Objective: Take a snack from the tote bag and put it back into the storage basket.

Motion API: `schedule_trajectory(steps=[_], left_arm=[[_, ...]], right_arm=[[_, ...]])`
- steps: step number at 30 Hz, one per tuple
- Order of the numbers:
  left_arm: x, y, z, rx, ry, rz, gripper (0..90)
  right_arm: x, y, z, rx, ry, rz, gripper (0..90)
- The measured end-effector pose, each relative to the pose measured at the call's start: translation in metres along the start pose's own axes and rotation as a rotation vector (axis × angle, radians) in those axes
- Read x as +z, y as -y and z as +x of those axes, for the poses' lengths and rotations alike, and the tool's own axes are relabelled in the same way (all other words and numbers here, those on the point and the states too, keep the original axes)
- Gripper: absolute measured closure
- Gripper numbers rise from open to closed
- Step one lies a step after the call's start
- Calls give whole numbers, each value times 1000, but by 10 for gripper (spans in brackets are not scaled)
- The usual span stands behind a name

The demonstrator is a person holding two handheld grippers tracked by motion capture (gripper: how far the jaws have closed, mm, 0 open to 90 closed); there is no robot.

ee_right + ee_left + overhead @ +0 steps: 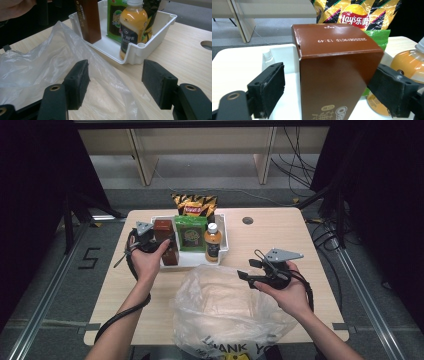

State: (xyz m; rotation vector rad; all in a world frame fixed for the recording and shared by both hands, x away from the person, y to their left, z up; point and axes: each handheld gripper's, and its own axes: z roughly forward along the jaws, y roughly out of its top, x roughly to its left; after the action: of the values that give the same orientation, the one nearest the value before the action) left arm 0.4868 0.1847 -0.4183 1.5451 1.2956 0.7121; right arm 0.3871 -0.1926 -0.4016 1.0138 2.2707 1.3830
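- Light wood table on a grey floor, dark curtains either side, pale desk legs and cables behind.
- Nearest: clear plastic bag crumpled at the front edge of the table, black print along its near side.
- Right gripper just beside the bag's right edge, held in the right hand, grey plate on top. Jaws wide apart, nothing between the pads; in the right gripper view a fold of bag film lies below the gap, contact with the left pad unclear.
- Left gripper at the near left corner of the white tray, held in the left hand.
- Brown box upright in the tray's left end, standing between the left jaws. In the left gripper view: clear gap between the left pad and the box; right pad at or very near the box's edge, touch not resolvable. No clamp visible, jaws spread about as wide as the box allows.
- Further in the tray: orange drink bottle upright at the near right, green packet between box and bottle.
- Yellow-black chip bag standing at the tray's far end.
- Round cable hole in the tabletop, right of the tray.
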Motion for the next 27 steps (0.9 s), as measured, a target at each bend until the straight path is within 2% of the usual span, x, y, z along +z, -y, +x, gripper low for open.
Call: schedule_trajectory(steps=[8, 11, 14, 16, 21, 23, 25, 27], left_arm=[[-17, -2, -3, 25, 29, -2, 142], [-24, -2, -4, 21, 30, 0, 142], [-30, -2, -4, 20, 32, 7, 142], [-34, -1, -4, 25, 36, 15, 143], [-46, 1, -4, 20, 56, 24, 144], [-50, 2, -4, 20, 60, 27, 145], [-54, 3, -4, 19, 66, 27, 145], [-59, 5, -4, 15, 72, 29, 146]], right_arm=[[-1, -1, 0, 2, -5, 2, 389], [-1, 0, 0, 2, 2, 0, 388], [0, 0, 1, 1, -16, 0, 388], [-1, 0, -1, -22, -2, 12, 388], [-1, 0, 1, -6, -2, 10, 388], [-1, 0, 0, -17, -8, 8, 387], [0, 0, 1, -2, -5, 15, 387], [0, 0, 0, -20, 5, 6, 387]])
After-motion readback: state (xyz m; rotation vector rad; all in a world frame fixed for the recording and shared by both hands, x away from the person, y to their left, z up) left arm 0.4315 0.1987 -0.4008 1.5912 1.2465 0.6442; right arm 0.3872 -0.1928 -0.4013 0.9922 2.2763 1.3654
